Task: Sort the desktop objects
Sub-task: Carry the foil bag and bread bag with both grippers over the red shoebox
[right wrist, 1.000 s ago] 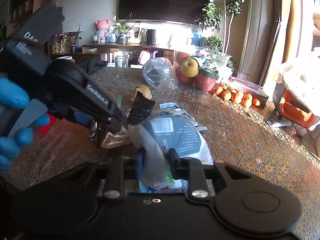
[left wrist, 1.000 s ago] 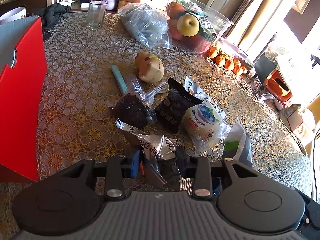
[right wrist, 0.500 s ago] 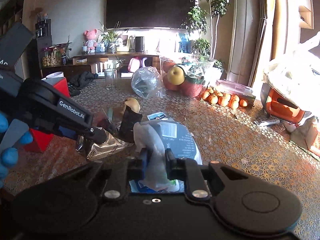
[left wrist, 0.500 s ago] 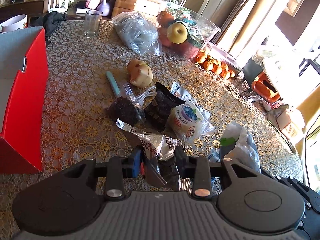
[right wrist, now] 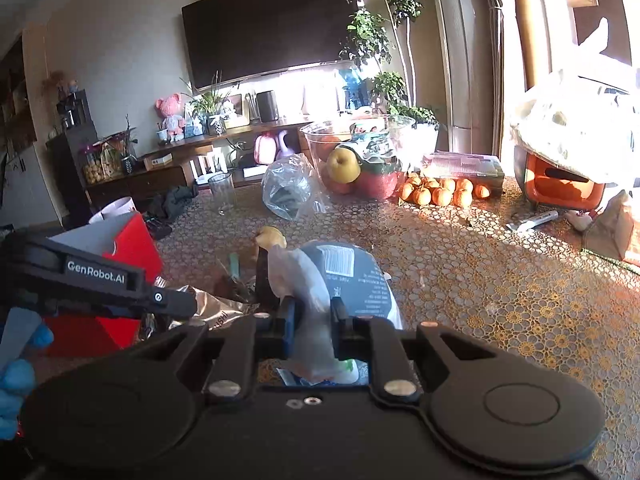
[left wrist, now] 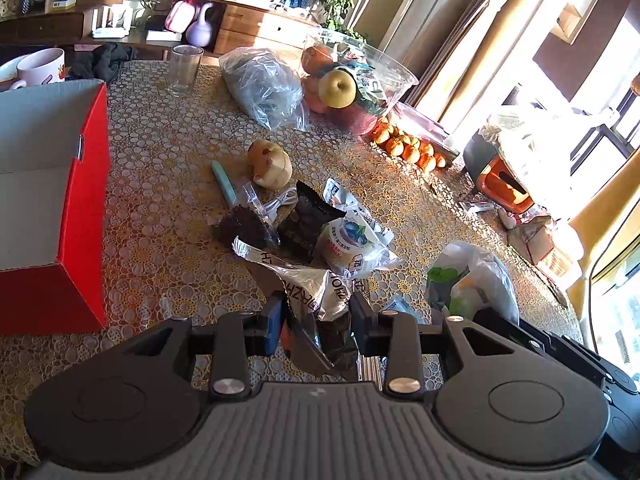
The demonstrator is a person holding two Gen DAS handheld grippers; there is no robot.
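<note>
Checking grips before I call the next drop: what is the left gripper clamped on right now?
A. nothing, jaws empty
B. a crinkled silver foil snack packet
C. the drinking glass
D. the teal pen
B: in the left wrist view the left gripper has its jaws pressed on the crinkled silver foil snack packet, while the teal pen and drinking glass sit untouched on the table.

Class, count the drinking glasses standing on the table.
1: a clear empty glass stands at the table's far edge, beside the grey plastic bag. Others may be hidden behind the red box.

Home living room, television [right wrist: 272,28], houseplant [right wrist: 380,36]
</note>
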